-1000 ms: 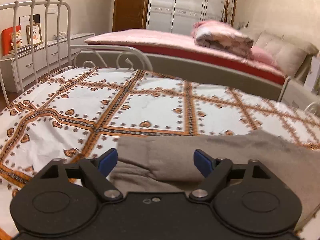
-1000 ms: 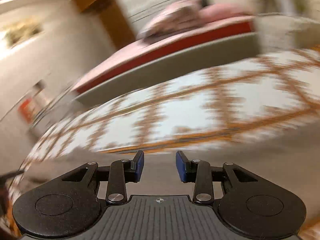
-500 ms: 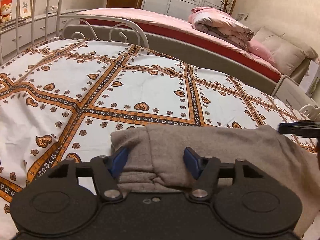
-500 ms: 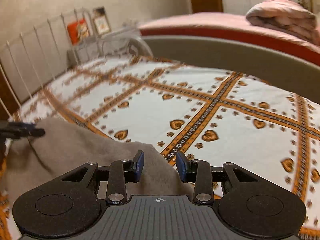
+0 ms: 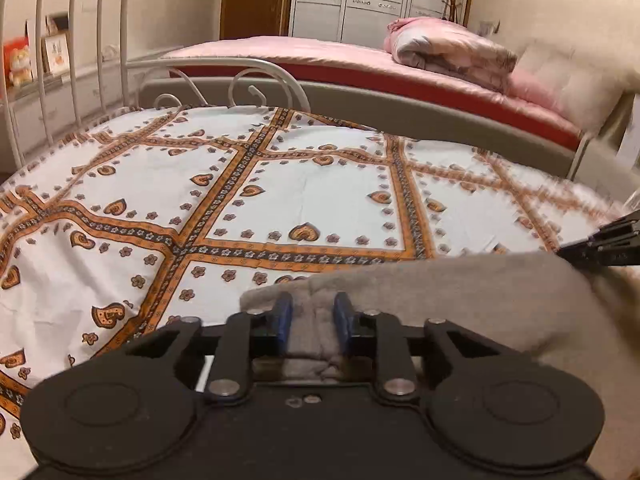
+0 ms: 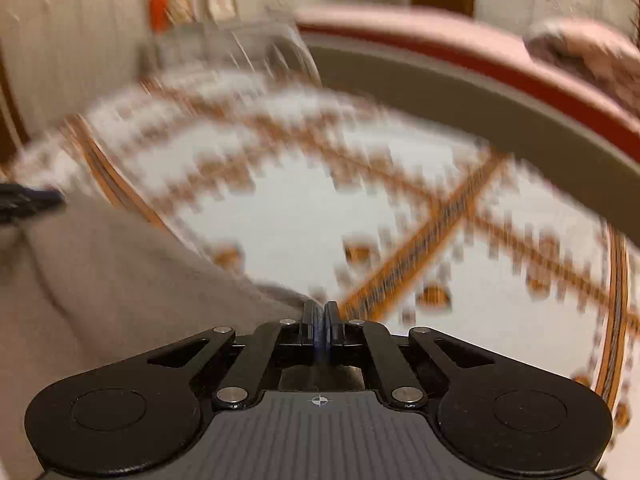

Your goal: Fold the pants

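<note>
The grey pants (image 5: pixel 460 292) lie on the patterned bedspread (image 5: pixel 280 184). My left gripper (image 5: pixel 313 322) is shut on a bunched corner of the pants, with grey cloth pinched between its blue pads. My right gripper (image 6: pixel 320 320) is shut with its pads pressed together at the edge of the pants (image 6: pixel 112 280); the pinched cloth is barely visible and the view is blurred. The right gripper's tip shows at the right edge of the left wrist view (image 5: pixel 604 244), at the pants' far corner. The left gripper's tip shows at the left edge of the right wrist view (image 6: pixel 28 200).
A white metal bed frame (image 5: pixel 72 64) stands at the left and far end. A second bed (image 5: pixel 360 60) with a pink cover and a rolled quilt (image 5: pixel 448 52) lies beyond. A wardrobe (image 5: pixel 376 4) stands at the back wall.
Both grippers have closed: the left from wide open onto the pants' corner, the right from slightly open to fully shut at the pants' edge. The right view is swinging and blurred.
</note>
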`<move>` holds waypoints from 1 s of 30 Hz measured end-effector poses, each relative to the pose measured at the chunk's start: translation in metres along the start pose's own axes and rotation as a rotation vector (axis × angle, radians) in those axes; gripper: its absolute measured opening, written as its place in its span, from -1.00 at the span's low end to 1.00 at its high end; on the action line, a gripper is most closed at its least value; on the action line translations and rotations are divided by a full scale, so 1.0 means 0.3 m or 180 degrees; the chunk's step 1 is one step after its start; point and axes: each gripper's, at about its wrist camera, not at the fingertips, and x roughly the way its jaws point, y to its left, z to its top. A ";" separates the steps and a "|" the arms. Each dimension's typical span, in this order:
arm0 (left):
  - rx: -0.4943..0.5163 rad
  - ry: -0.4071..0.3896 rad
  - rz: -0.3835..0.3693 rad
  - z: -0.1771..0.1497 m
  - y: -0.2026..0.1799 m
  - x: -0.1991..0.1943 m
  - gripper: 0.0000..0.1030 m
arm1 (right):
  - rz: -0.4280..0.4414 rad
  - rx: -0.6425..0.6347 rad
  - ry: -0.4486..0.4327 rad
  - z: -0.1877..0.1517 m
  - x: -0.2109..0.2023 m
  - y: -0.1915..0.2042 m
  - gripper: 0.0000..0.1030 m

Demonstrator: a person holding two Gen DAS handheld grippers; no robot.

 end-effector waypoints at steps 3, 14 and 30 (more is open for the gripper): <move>-0.0019 -0.0036 0.0093 0.007 -0.003 -0.028 -0.49 | -0.0018 0.0238 -0.0172 0.001 -0.034 -0.008 -0.93; 0.0296 -0.0277 -0.0061 -0.059 -0.171 -0.296 0.70 | -0.0653 0.1399 -0.0946 -0.456 -0.803 -0.433 -0.92; 0.0693 0.0431 -0.0175 -0.194 -0.280 -0.174 0.88 | -0.0937 0.4489 -0.1438 -1.359 -1.259 -0.803 -0.42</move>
